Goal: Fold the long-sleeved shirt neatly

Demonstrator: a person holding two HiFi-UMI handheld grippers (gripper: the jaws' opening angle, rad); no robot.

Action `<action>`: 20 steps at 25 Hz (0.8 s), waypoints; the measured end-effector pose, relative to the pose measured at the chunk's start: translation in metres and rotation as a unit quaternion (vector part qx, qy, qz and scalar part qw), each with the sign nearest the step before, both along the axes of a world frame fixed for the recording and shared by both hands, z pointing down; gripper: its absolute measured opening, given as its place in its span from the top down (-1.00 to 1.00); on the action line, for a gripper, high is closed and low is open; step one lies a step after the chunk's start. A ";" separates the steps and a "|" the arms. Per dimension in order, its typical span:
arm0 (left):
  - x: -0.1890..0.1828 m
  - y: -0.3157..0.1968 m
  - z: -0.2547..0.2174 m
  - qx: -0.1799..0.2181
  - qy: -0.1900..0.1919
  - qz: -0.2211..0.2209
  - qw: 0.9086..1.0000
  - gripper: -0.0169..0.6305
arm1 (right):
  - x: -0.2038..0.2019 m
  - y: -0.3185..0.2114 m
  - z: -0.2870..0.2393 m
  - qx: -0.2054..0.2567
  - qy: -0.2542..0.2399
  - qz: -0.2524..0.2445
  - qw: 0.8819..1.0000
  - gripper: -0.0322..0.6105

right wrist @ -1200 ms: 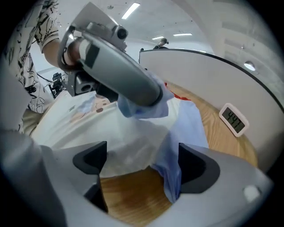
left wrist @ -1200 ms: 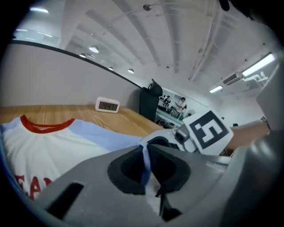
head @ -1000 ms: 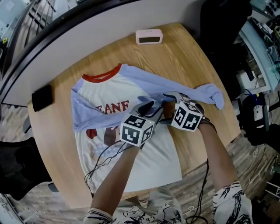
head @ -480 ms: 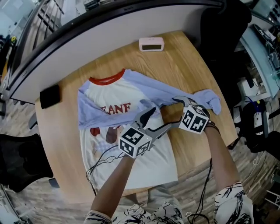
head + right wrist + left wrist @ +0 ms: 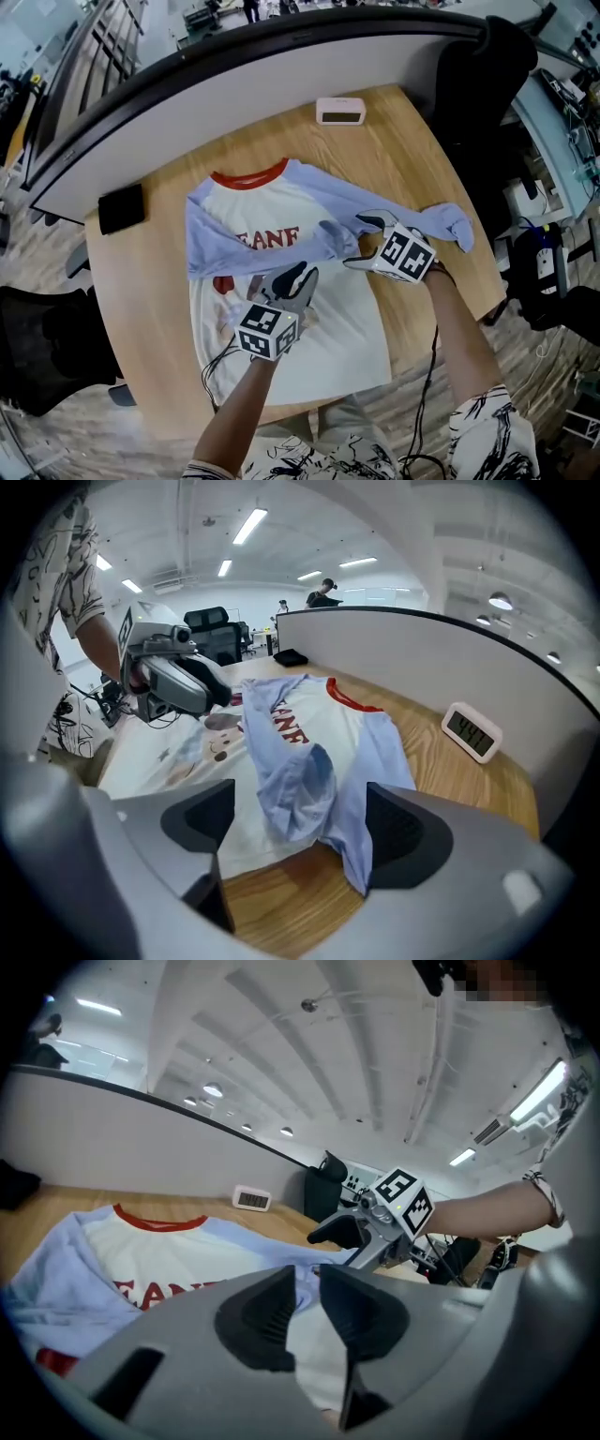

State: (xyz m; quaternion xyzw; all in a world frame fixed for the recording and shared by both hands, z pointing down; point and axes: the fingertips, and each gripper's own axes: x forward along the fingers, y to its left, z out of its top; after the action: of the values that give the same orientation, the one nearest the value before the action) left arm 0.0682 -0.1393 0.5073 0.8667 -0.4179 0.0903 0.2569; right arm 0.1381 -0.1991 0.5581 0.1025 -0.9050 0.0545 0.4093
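Both forearms reached in from the near edge of the round pale wooden table [image 5: 155, 309]. The left gripper [image 5: 298, 277] hovered over the chest of the white long-sleeved shirt with light blue sleeves and a red collar [image 5: 272, 211], tilted slightly down; its jaws were closing to a narrow gap with no cloth pinched. The right gripper [image 5: 361, 242] pointed more steeply down near the right edge. Its jaws were spread wide but closing, with bunched blue sleeve cloth between them, not squeezed.

The one shirt lay face up mid-table with its collar towards the far edge. One small white digital clock [image 5: 339, 111] sat at the far edge, and one flat black rectangular object [image 5: 122, 208] at the left.
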 end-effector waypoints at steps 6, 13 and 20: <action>0.010 0.002 -0.020 0.027 0.019 -0.006 0.999 0.94 | 0.036 -0.016 -0.026 0.018 -0.063 0.147 0.987 -0.16; 0.037 -0.031 -0.010 0.034 -0.028 -0.022 0.999 0.94 | 0.205 -0.037 0.015 0.045 0.008 0.233 0.971 -0.60; 0.035 -0.080 -0.001 0.066 -0.052 -0.108 0.991 0.93 | 0.324 -0.066 0.061 0.011 0.060 0.214 0.975 -0.62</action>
State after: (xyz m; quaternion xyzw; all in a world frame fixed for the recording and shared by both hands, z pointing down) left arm 0.1031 -0.2194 0.5064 0.8257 -0.5269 0.0789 0.1853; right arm 0.4624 -0.2652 0.6196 0.3019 -0.8362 0.1248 0.4405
